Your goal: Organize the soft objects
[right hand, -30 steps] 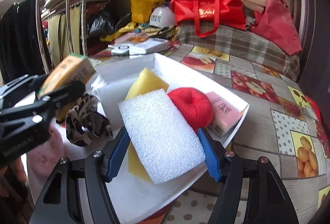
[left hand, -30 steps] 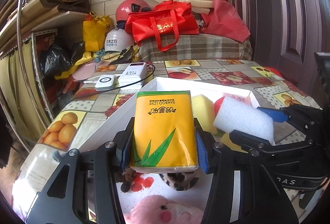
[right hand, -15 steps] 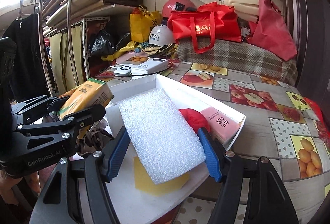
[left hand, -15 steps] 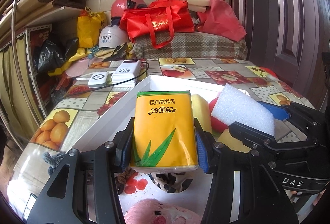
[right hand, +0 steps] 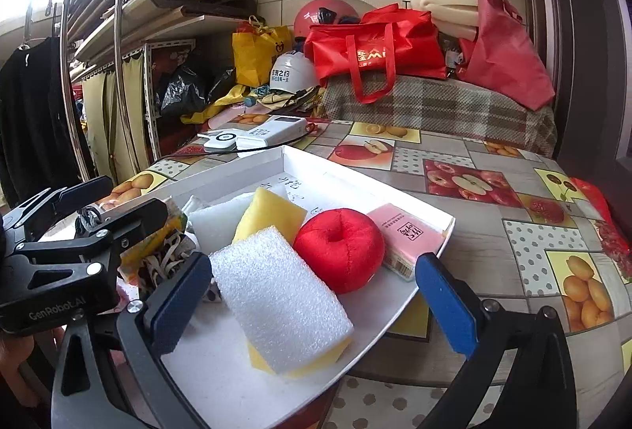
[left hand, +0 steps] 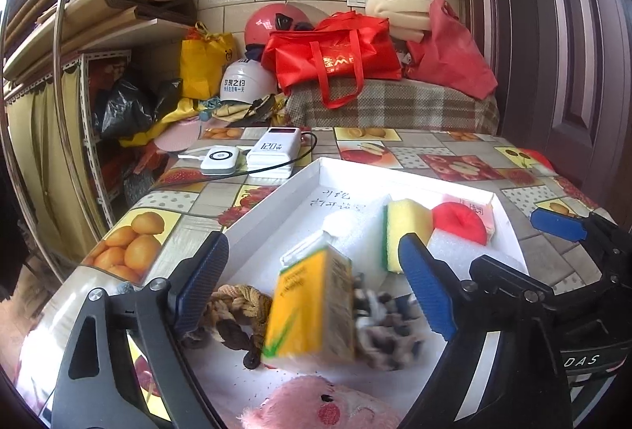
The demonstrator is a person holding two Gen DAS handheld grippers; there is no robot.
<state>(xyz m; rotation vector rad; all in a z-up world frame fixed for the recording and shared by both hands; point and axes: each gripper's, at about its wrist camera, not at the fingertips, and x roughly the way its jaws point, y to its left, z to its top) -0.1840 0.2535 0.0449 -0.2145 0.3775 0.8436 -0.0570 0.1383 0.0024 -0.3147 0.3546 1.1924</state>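
Both tools just opened: left tool (left hand: 312, 290) released the tissue pack (left hand: 312, 310), right tool (right hand: 312, 294) released the foam block (right hand: 280, 298) inside the tray's (right hand: 395, 314) edge

"120w" on white power bank (left hand: 273, 151), "genrobot.ai" on left gripper (right hand: 55, 310), "das" on right gripper (left hand: 580, 361).

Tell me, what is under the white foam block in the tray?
A yellow sponge lies under the white foam block; only its edge shows. The tray floor beneath is hidden.

Bright daylight glare upper left, fisheye-bent dark corners, motion-blurred yellow tissue pack (left hand: 312, 306)
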